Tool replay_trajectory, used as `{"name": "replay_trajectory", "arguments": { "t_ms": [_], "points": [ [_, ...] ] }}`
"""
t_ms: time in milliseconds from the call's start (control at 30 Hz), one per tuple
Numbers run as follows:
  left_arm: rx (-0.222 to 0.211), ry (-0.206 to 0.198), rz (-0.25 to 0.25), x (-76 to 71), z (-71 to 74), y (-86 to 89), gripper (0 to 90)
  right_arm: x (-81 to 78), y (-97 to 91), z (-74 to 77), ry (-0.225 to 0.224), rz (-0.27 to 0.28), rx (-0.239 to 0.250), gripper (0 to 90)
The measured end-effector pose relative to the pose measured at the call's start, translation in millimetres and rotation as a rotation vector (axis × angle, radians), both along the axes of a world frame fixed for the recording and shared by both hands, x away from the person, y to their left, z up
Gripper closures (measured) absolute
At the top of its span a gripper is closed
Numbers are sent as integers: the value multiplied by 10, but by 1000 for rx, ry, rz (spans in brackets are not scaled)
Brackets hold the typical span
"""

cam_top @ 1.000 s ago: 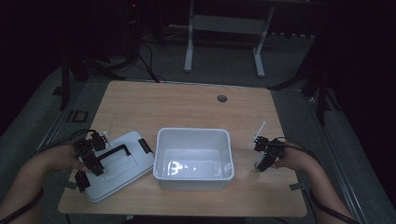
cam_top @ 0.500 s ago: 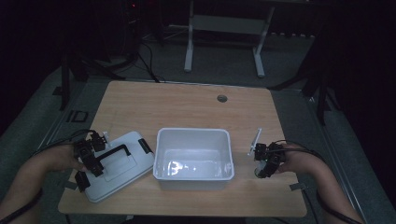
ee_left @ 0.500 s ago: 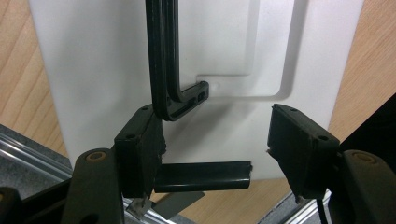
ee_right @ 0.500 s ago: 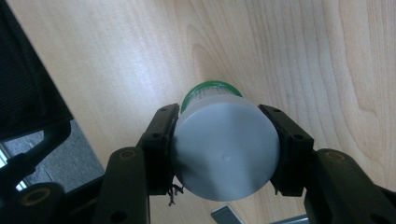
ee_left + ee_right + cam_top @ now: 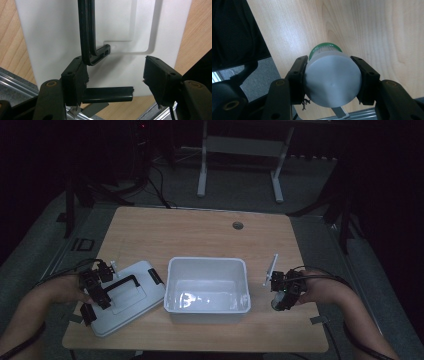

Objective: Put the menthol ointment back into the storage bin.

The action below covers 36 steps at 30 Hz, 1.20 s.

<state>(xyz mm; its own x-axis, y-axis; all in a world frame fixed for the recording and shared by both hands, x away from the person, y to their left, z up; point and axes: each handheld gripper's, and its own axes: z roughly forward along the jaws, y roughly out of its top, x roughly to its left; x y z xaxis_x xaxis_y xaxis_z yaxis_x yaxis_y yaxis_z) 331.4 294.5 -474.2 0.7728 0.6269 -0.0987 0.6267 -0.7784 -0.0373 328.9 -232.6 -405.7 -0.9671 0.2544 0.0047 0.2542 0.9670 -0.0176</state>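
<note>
Bottle: a small grey-capped bottle (image 5: 332,80) with a green band is sitting clamped between the jaws of the right gripper (image 5: 283,291), just right of the white bin (image 5: 208,307), above the worktop (image 5: 200,232).
Right gripper: it is gripping the bottle by its sides, both pads pressing on it.
Left gripper: the left gripper (image 5: 115,77) is hovering with its jaws apart over the white lid (image 5: 125,296), left of the bin; one pad is touching the lid's black handle (image 5: 88,32), the other standing clear.
Lid: it is lying flat just beside the bin.
</note>
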Motion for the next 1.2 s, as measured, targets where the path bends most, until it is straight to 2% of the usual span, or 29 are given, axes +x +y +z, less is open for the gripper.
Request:
{"name": "replay_trajectory", "arguments": {
  "t_ms": [167,367,400,500,567,633,733,800,933,1033,1200],
  "points": [
    [1,-4,-3,2,-5,-6,357,-20,85,213,-14,1,26,502],
    [-6,-6,-7,-10,3,2,357,-26,217,456,-37,23,31,502],
    [-6,-6,-7,-10,3,2,357,-26,217,456,-37,23,31,502],
    [0,-4,-4,-9,8,1,357,-39,324,604,-50,39,34,502],
    [2,-2,-4,-11,6,-2,357,-40,345,626,-52,45,35,502],
    [-1,-4,-6,-12,5,-12,357,-64,472,729,-52,66,51,502],
    [-3,-4,-9,-8,5,-15,357,-73,530,765,-56,80,60,502],
    [-27,-5,-10,-4,13,-25,357,-81,618,796,-58,99,71,502],
    [-22,-5,-16,0,8,-45,357,-73,717,795,-57,116,75,502],
    [-18,-7,-17,0,5,-61,357,-82,860,768,-65,139,79,501],
    [-16,-6,-17,4,0,-59,357,-106,1064,682,-59,180,116,502]
  ]
}}
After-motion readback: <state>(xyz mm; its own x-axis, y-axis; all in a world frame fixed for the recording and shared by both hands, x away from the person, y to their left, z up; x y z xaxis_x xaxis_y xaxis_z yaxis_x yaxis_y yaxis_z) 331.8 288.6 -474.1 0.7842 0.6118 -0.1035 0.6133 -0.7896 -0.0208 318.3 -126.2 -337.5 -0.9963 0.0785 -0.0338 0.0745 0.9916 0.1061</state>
